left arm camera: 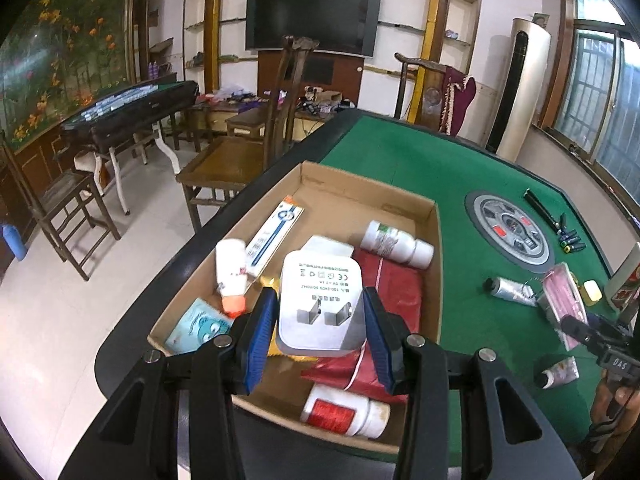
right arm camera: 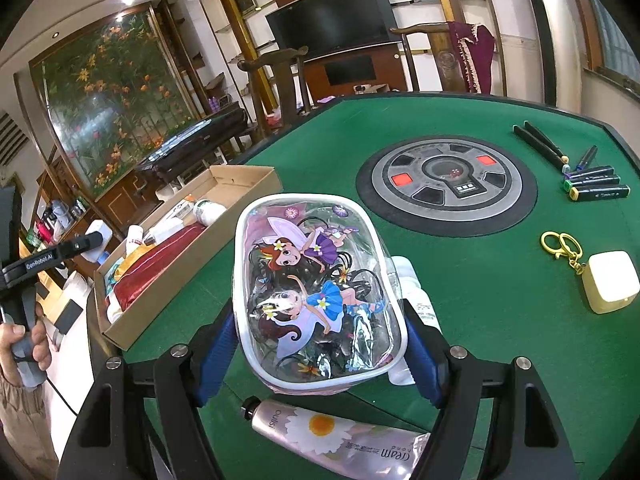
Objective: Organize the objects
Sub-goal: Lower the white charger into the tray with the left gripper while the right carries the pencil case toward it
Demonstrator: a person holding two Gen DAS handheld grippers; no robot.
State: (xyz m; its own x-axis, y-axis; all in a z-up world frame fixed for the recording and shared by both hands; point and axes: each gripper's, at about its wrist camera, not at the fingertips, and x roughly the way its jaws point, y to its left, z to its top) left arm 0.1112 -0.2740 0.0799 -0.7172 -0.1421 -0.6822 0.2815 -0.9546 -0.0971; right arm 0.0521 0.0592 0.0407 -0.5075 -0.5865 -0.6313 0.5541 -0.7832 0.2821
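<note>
My left gripper (left arm camera: 320, 308) is shut on a white power adapter (left arm camera: 320, 292), prongs facing the camera, and holds it above an open cardboard box (left arm camera: 438, 240) on the green table. Inside the box lie a red cloth pouch (left arm camera: 396, 292), three white bottles, one of them (left arm camera: 396, 242) at the far side, a toothpaste carton (left arm camera: 276, 232) and a blue packet (left arm camera: 200, 326). My right gripper (right arm camera: 320, 320) is shut on a clear pouch with a fairy print (right arm camera: 316, 292), over the table to the right of the box (right arm camera: 192, 264).
A hand cream tube (right arm camera: 340, 436) lies just below the pouch and a white bottle (right arm camera: 412, 292) beside it. A cream case on a yellow key ring (right arm camera: 608, 286), several markers (right arm camera: 592, 184) and the round centre console (right arm camera: 446, 184) sit further out. Wooden chairs (left arm camera: 232, 160) stand beyond the table's edge.
</note>
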